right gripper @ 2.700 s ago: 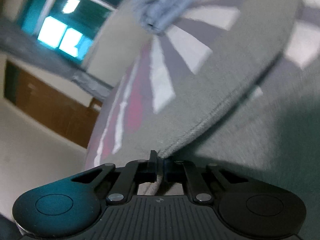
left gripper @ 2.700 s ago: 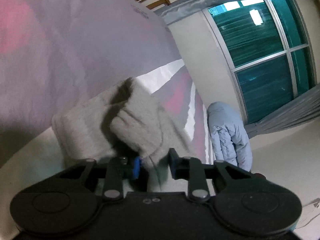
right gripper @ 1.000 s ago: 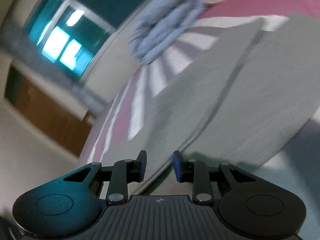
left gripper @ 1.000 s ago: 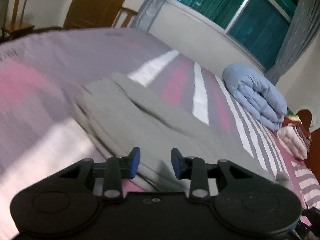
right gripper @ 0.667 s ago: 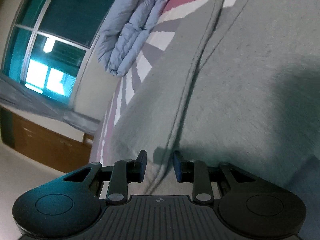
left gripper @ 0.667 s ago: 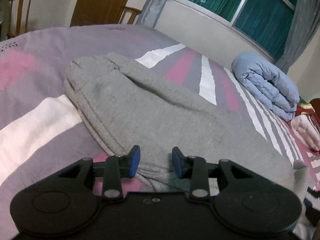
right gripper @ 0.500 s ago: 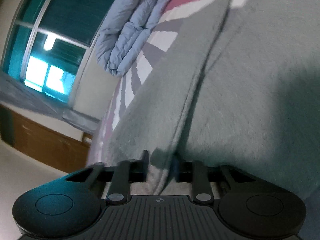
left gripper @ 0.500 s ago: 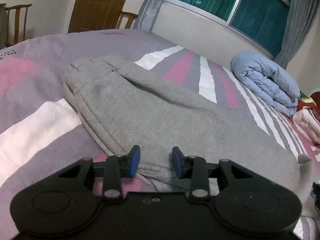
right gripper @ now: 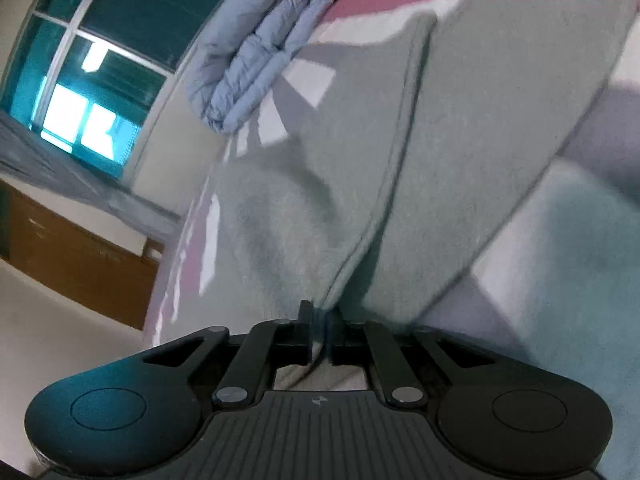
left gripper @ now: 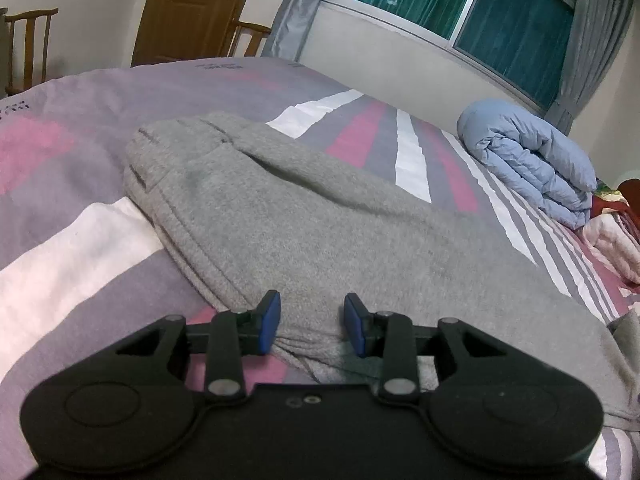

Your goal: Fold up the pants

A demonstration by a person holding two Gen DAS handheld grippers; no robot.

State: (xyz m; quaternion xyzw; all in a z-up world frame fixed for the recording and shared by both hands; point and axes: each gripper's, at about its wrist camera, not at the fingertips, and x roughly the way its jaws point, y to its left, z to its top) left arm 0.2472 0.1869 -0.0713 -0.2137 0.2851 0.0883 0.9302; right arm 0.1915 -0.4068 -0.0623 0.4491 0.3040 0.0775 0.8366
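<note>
Grey sweatpants (left gripper: 320,232) lie folded lengthwise on the striped bedspread (left gripper: 72,248), waistband at the far left. My left gripper (left gripper: 312,328) is open, its blue pads on either side of the pants' near edge, holding nothing. In the right wrist view the same grey pants (right gripper: 460,152) fill the frame. My right gripper (right gripper: 319,334) is shut on the edge of the upper layer and lifts it slightly off the layer below.
A rolled light-blue duvet (left gripper: 528,164) lies by the window side of the bed; it also shows in the right wrist view (right gripper: 256,52). Pink bedding (left gripper: 612,240) sits at the far right. A wooden door (left gripper: 192,12) and chairs (left gripper: 28,40) stand behind the bed.
My right gripper was open over the pants' seam and has closed on the fabric edge. My left gripper stayed open and barely moved.
</note>
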